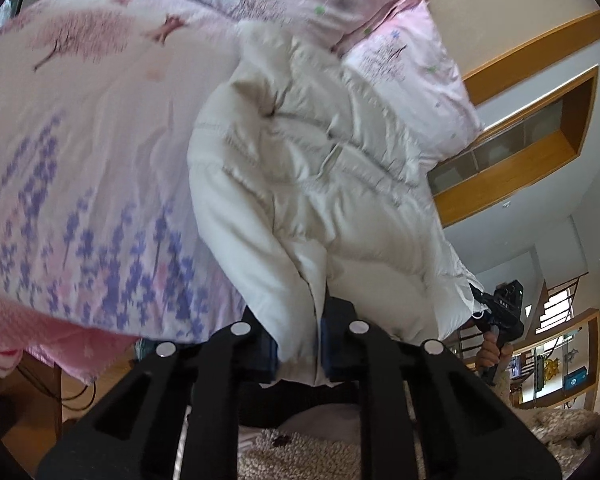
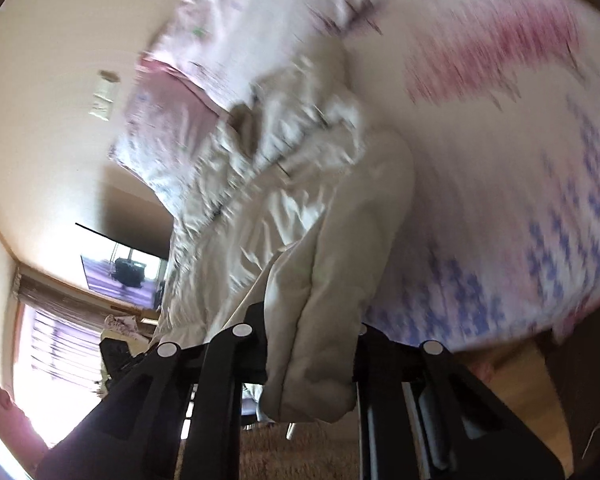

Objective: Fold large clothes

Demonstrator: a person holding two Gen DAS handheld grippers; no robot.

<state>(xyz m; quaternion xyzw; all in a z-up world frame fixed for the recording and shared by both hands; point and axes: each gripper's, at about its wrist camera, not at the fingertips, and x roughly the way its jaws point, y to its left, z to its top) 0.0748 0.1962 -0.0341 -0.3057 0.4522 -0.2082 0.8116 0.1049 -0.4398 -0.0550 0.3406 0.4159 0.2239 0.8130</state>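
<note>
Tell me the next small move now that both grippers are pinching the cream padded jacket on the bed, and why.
Probably draw both grippers apart to stretch the hem flat. The left gripper and right gripper each clamp an edge of the cream padded jacket, which lies bunched and creased on the floral bedsheet; folding it like that would likely trap wrinkles.

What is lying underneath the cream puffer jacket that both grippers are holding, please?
Under the cream puffer jacket lies a floral bedspread with purple flowers and pink trees. The part directly beneath the jacket is covered, so anything there stays hidden.
</note>
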